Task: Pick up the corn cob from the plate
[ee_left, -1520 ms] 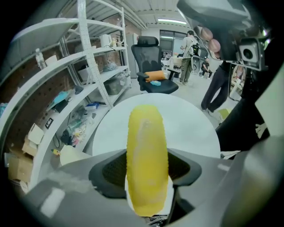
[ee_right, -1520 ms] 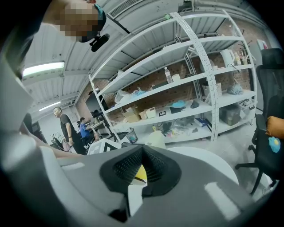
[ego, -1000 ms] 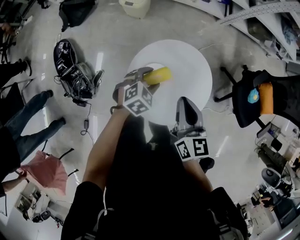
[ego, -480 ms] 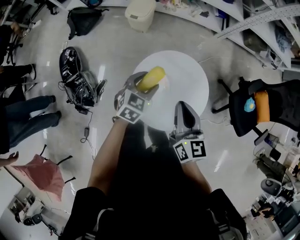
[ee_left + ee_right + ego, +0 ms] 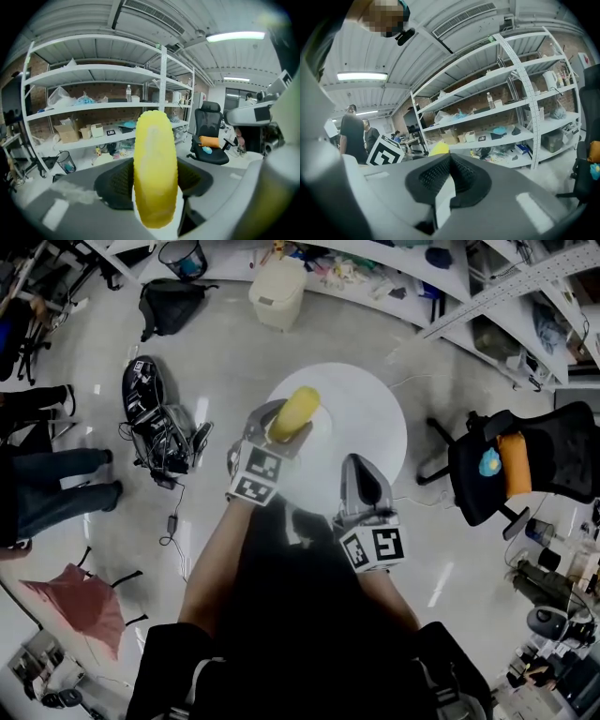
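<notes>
- Right gripper [image 5: 362, 472]: jaws closed together on nothing, over the near edge of the round white table [image 5: 370, 413]
- Left gripper [image 5: 274, 427]: clamped on the yellow corn cob [image 5: 294, 412], held in the air above the table's left side
- Black chair [image 5: 525, 465] right of the table; shelves [image 5: 375, 273] beyond it

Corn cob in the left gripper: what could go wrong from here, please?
1. The corn cob is round, and much of it sticks out beyond the fingers of the left gripper. It might pivot or slip out and drop onto the white table.
2. The right gripper hangs close by, shut and empty. A careless swing of either hand might knock the cob loose.
</notes>
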